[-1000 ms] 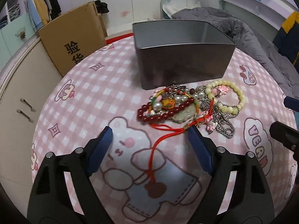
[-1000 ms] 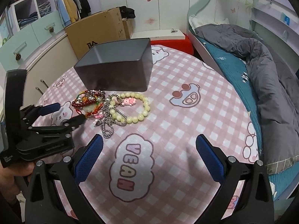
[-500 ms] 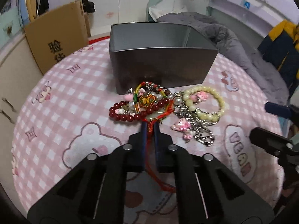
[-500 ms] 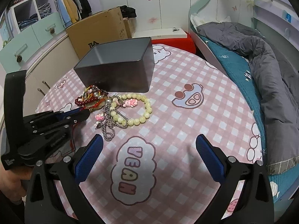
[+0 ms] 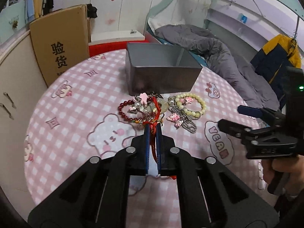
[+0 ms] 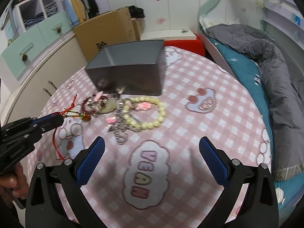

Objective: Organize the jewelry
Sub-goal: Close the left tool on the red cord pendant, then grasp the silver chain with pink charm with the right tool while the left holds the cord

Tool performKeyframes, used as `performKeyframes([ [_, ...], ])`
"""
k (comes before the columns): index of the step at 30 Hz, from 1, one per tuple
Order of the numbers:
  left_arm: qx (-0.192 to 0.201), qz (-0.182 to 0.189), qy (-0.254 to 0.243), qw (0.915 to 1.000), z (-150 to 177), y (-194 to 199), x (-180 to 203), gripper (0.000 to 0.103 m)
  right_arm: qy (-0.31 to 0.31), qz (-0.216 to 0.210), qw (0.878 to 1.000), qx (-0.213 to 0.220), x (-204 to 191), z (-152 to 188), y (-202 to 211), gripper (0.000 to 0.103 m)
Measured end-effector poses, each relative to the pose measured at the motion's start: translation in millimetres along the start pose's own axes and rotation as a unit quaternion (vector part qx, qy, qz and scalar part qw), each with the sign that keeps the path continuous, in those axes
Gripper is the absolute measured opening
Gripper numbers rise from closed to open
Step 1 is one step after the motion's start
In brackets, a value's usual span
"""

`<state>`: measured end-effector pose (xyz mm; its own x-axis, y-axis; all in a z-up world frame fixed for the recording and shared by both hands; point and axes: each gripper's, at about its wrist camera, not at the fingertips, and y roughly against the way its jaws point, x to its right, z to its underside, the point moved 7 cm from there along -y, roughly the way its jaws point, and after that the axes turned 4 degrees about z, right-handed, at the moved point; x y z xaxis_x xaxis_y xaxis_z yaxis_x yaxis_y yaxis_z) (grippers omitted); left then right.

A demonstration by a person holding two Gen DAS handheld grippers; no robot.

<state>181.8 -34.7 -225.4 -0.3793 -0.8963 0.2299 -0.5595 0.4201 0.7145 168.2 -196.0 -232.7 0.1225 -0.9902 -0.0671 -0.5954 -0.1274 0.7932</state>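
Observation:
A pile of jewelry lies on the pink checked tablecloth (image 5: 76, 102) in front of a dark grey open box (image 5: 161, 76). It holds a dark red bead bracelet (image 5: 123, 110), a cream bead bracelet (image 5: 197, 100), a steel chain (image 5: 188, 123) and pink charms. My left gripper (image 5: 153, 131) is shut on a red cord necklace (image 5: 154, 117) and lifts its near end off the cloth; this shows in the right wrist view too (image 6: 57, 118). My right gripper (image 6: 152, 152) is open and empty, above the cloth near the "VEAN" print.
A cardboard box (image 5: 58, 45) stands behind the table at the left, by a cream cabinet (image 6: 43, 76). A bed with a grey duvet (image 6: 275, 72) runs along the right. The grey box (image 6: 131, 70) sits at the table's far side.
My left gripper shut on the red cord and pulled back and up, dragging the tangled pile a little. My right gripper stayed open and moved slightly toward the pile.

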Motion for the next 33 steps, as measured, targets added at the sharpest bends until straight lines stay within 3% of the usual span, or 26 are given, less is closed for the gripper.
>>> performKeyframes([
  [8, 0.022, -0.020, 0.035, 0.9989, 3, 22, -30, 0.006, 0.031, -0.042, 0.999, -0.009, -32, -2, -14, 0.094],
  [11, 0.029, -0.020, 0.042, 0.9985, 4, 27, -34, 0.006, 0.037, -0.054, 0.998, -0.022, -36, 2, -21, 0.073],
  [13, 0.032, -0.019, 0.044, 0.9983, 3, 27, -35, 0.006, 0.039, -0.061, 0.997, -0.030, -40, 5, -26, 0.052],
  [15, 0.036, -0.017, 0.044, 0.9982, 2, 28, -35, 0.006, 0.046, -0.060, 0.996, -0.038, -42, 8, -33, 0.046],
  [23, 0.045, -0.011, 0.039, 0.9982, -3, 31, -32, 0.006, 0.064, -0.050, 0.996, -0.022, -45, 2, -45, 0.043],
  [26, 0.044, -0.010, 0.039, 0.9982, -4, 31, -30, 0.006, 0.125, -0.014, 0.992, -0.001, -55, 1, -51, 0.031],
  [27, 0.044, -0.011, 0.039, 0.9982, -4, 31, -30, 0.006, 0.140, -0.013, 0.990, 0.001, -59, 2, -51, 0.020],
  [28, 0.044, -0.011, 0.038, 0.9982, -4, 31, -29, 0.006, 0.142, -0.018, 0.990, -0.003, -61, 1, -51, 0.015],
  [33, 0.049, -0.015, 0.038, 0.9979, -4, 34, -28, 0.006, 0.104, -0.075, 0.992, -0.012, -56, 1, -34, 0.014],
])
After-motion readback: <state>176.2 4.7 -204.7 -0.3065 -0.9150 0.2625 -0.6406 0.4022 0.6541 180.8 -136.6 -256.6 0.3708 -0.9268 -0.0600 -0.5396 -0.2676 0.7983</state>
